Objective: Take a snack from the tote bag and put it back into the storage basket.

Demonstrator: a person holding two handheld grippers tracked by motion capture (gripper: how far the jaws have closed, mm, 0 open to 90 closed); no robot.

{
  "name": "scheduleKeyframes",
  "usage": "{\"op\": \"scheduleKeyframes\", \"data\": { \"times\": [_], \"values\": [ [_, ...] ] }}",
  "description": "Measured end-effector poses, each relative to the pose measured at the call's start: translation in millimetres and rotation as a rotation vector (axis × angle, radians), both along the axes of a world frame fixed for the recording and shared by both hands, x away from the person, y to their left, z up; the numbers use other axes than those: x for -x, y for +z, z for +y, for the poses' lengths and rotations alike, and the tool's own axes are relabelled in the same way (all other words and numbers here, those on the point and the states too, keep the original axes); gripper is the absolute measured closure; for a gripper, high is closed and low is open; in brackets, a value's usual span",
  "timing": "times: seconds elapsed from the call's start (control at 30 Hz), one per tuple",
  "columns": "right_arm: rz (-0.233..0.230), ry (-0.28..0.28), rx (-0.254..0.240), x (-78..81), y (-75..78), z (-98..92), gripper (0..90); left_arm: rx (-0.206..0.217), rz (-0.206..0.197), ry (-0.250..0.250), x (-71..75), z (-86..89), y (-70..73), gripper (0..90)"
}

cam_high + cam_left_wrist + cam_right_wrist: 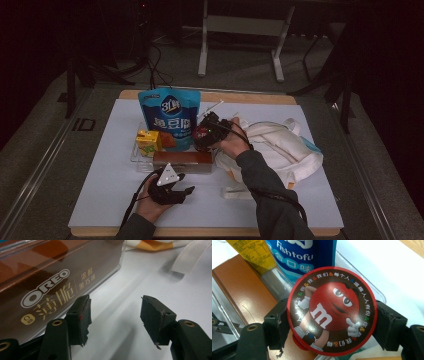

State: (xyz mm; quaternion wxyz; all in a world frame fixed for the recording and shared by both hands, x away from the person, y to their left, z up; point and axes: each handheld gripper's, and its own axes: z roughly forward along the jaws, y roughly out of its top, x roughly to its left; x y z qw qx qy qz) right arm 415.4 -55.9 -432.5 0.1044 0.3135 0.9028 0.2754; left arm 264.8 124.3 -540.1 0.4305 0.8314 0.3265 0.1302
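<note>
Right tongs [332,322] clamping round candy tin [331,311] by rim, holding it above clear tray [136,156], likely heading for cloth bag [287,145]. Left tongs [115,320] gaping empty beside cookie box [50,285] on counter [100,200]; I'm judging it next pick.

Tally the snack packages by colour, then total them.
Blue: 1, pouch
Yellow: 1, carton
Brown: 1, Oreo box
Red: 1, M&M tub, held in the right gripper
Total: 4
</note>
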Motion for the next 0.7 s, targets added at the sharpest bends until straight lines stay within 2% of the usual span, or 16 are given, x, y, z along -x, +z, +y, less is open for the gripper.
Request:
{"op": "scheduleKeyframes", "data": {
  "times": [0.33,0.4,0.7],
  "values": [
    [0.018,-0.011,0.028,2.8,-14.9,7.1,25.5,0.000,-0.001,0.000,0.0,0.0,0.1,41.5],
    [0.016,-0.020,0.049,4.4,-18.3,10.1,25.5,0.000,-0.001,0.000,0.0,0.0,0.0,41.5],
    [0.023,-0.046,0.053,5.1,-20.3,12.4,25.4,-0.002,0.000,-0.001,0.0,-0.1,0.1,41.5]
  ]
}}
